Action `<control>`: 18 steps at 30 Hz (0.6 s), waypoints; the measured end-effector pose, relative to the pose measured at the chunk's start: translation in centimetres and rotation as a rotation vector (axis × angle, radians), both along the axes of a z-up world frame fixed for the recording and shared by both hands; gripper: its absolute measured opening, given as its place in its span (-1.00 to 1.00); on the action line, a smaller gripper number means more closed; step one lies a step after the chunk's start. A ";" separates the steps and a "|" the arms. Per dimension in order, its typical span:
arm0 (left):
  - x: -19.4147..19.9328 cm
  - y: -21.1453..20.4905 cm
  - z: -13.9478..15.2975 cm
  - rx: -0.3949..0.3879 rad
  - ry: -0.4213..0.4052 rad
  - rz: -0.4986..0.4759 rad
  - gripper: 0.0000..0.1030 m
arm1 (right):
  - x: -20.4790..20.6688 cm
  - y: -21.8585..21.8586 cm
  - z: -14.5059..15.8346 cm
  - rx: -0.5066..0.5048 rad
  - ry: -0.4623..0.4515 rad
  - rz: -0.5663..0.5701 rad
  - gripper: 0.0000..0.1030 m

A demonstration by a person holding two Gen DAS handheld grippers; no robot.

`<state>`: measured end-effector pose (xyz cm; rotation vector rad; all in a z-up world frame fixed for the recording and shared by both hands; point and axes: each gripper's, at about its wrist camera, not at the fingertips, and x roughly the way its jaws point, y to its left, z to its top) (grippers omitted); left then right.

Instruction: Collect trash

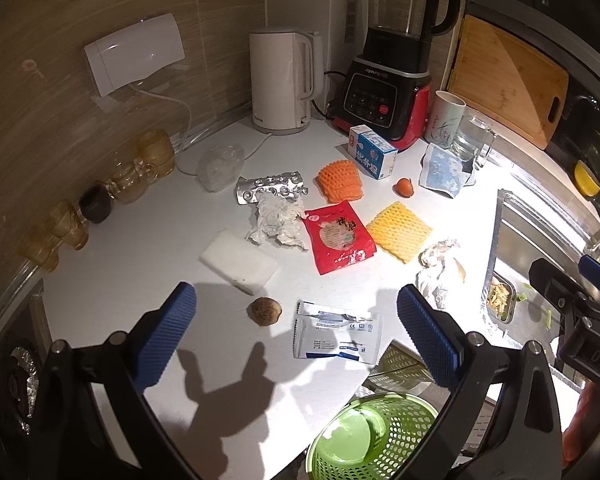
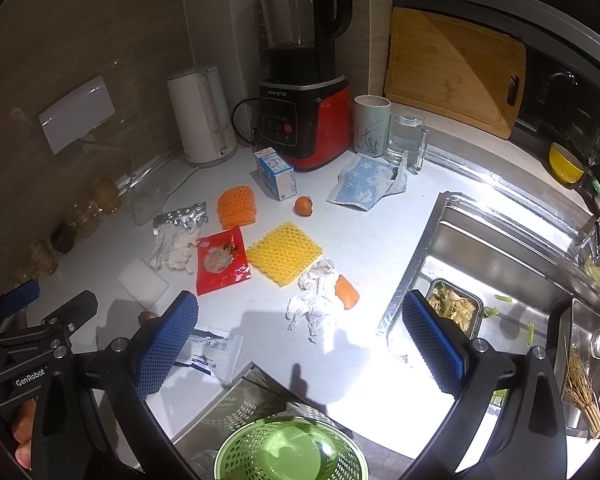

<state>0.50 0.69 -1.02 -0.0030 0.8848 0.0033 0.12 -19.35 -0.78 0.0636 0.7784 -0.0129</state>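
White counter [image 1: 148,264] strewn with wrappers; sink [image 2: 500,248], perhaps steel, alongside.

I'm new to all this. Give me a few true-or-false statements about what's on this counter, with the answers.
1. Both tongs, left and right, are open and hold nothing. True.
2. The red snack packet is inside the green basket. False: it lies on the counter, and no trash shows in the basket.
3. The yellow foam net lies beside the red snack packet. True.
4. The blender stands in the sink. False: it stands on the counter near the white kettle.
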 end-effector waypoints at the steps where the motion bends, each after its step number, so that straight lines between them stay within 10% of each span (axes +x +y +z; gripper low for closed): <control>1: 0.0 0.0 0.0 0.000 0.000 0.000 0.87 | 0.0 0.0 0.0 -0.001 0.000 0.000 0.96; 18: 0.0 0.0 0.0 0.001 0.000 0.000 0.87 | 0.3 -0.2 0.3 -0.001 0.003 0.001 0.96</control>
